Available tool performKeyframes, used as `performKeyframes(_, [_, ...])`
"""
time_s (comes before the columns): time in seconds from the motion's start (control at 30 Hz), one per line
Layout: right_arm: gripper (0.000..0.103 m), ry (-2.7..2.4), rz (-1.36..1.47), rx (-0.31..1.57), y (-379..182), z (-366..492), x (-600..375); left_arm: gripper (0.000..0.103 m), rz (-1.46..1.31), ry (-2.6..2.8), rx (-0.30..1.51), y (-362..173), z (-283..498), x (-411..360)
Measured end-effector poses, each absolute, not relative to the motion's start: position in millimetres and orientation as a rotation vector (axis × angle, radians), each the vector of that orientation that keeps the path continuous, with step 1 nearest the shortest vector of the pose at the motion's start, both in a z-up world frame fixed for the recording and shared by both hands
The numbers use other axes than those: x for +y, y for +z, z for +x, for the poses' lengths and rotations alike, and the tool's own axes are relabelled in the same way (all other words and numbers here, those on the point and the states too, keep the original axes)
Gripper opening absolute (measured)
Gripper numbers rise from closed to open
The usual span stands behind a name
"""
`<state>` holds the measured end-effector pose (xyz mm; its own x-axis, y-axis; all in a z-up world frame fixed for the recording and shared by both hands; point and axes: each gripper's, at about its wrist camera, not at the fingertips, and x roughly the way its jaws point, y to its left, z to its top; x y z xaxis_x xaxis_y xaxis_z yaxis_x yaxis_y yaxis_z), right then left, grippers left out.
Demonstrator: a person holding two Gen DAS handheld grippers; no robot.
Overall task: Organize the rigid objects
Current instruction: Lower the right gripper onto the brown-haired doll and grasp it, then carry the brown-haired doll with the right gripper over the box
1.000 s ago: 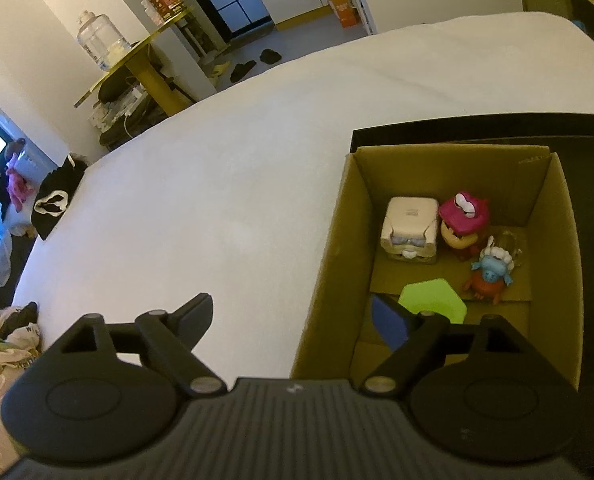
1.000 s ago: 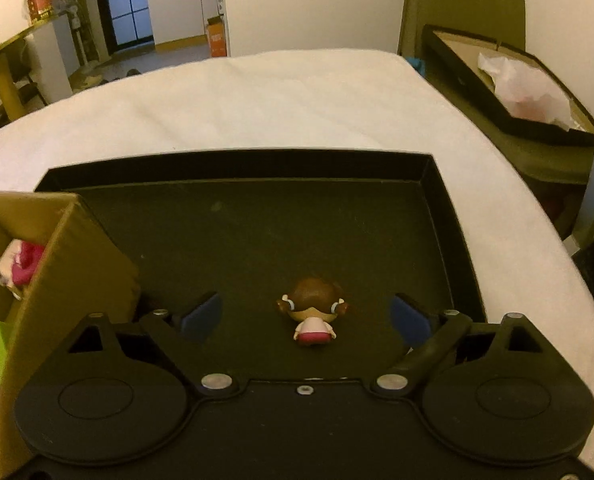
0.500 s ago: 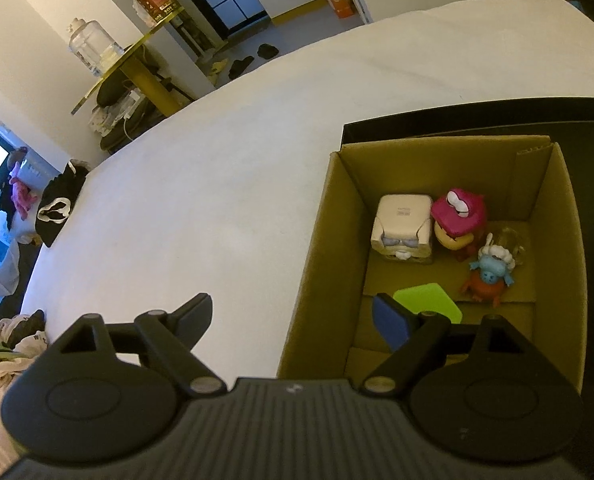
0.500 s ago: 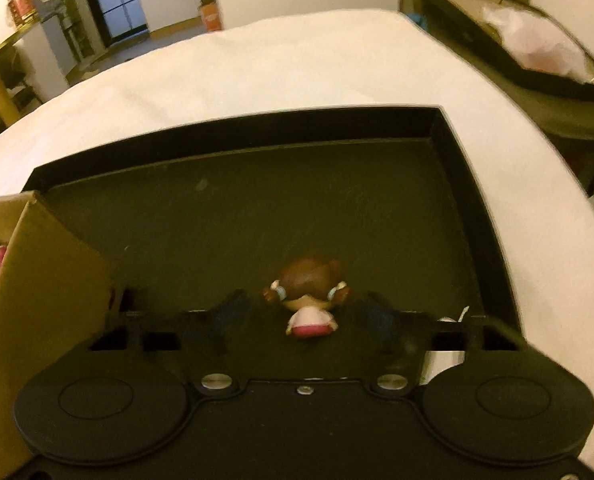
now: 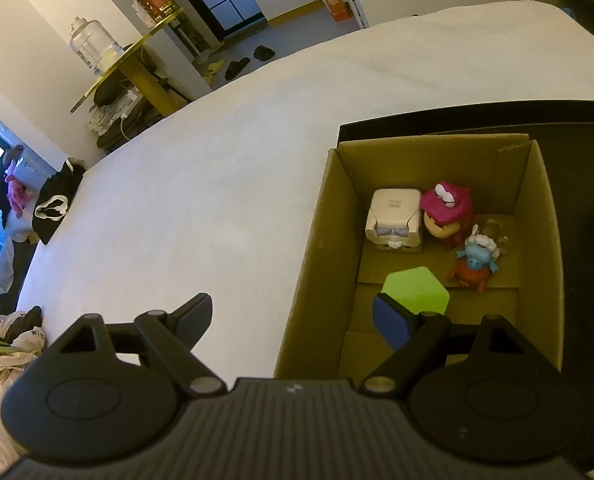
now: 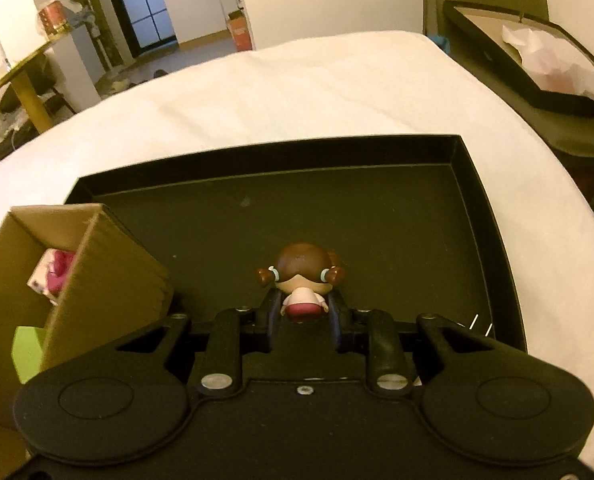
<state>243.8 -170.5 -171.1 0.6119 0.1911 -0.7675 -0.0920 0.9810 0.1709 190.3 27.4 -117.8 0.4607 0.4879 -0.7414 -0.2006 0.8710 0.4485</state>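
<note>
My right gripper (image 6: 301,312) is shut on a small brown-haired doll figure (image 6: 301,280) in a pink dress, held over the black tray (image 6: 493,216). The cardboard box (image 6: 109,272) stands at the tray's left. In the left wrist view the box (image 5: 317,248) holds a white cube figure (image 5: 395,216), a pink-capped figure (image 5: 447,210), a blue and orange figure (image 5: 475,262) and a green hexagon block (image 5: 417,290). My left gripper (image 5: 297,320) is open and empty, straddling the box's left wall above it.
The tray and box lie on a white bed (image 5: 217,184). A second black box with white paper (image 6: 545,60) sits right of the bed. A yellow side table with a jar (image 5: 109,64) stands beyond the bed. Clothes (image 5: 1,344) lie at the left.
My right gripper closed on the doll figure and lifted it a little. My left gripper drifted slightly, staying open over the box.
</note>
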Motion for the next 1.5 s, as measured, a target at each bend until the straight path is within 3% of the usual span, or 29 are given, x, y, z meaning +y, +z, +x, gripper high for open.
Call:
performKeyframes(0.77, [0.024, 0.297, 0.102, 0.790, -115.2, 216.8, -156.2, 0.086, 0.242, 0.430, 0.992, -107.7, 161.5, 57.3])
performKeyframes(1.5, [0.024, 0.462, -0.038, 0.661, -101.3, 197.4, -91.4, 0.083, 0.139, 0.310, 0.957, -125.6, 155.6, 72.0])
